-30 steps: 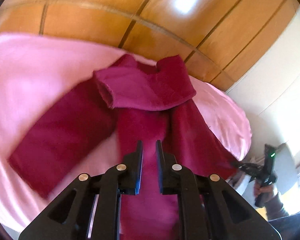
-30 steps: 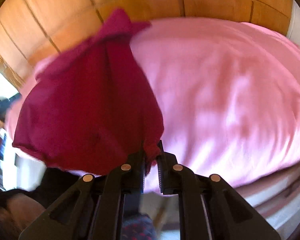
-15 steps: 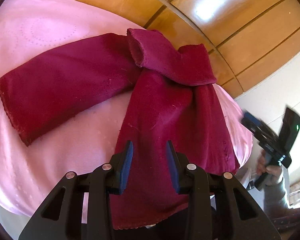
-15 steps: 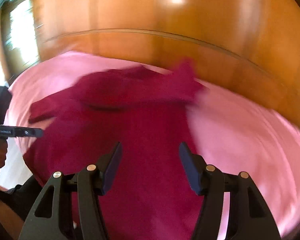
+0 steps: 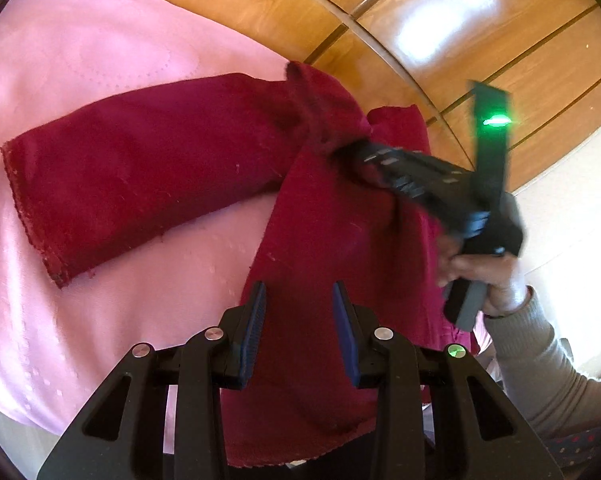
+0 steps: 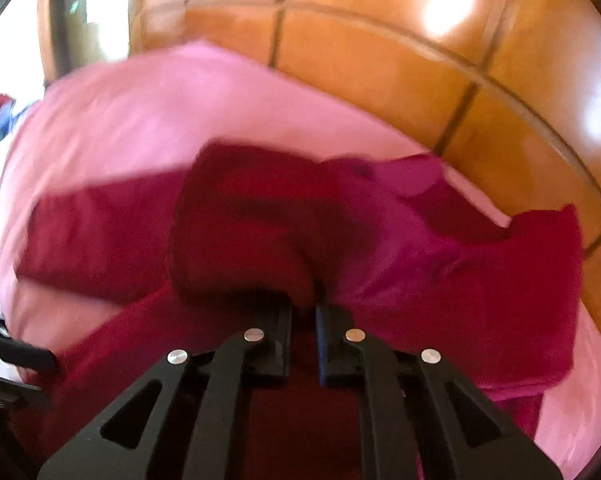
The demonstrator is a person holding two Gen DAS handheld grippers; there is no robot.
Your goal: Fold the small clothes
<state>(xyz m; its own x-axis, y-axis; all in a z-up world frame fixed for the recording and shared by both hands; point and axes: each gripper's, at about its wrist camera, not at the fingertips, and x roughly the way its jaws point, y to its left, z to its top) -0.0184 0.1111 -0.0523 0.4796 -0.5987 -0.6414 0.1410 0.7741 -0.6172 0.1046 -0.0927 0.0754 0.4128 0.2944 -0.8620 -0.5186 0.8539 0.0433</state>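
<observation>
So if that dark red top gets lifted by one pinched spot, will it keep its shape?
Probably not. The red top bunches where the right tool pinches it and drapes over the pink bed edge, so it looks floppy. Likely light, too.

Each wrist camera looks down along its own jaws – close above the bed (image 5: 100, 80). Both views share the crimson garment (image 5: 148, 168) and the wooden wall (image 6: 360, 60).

The right tongs (image 6: 303, 322) swung across and have just closed, pinching the crimson garment's (image 6: 440, 276) folded top.
</observation>
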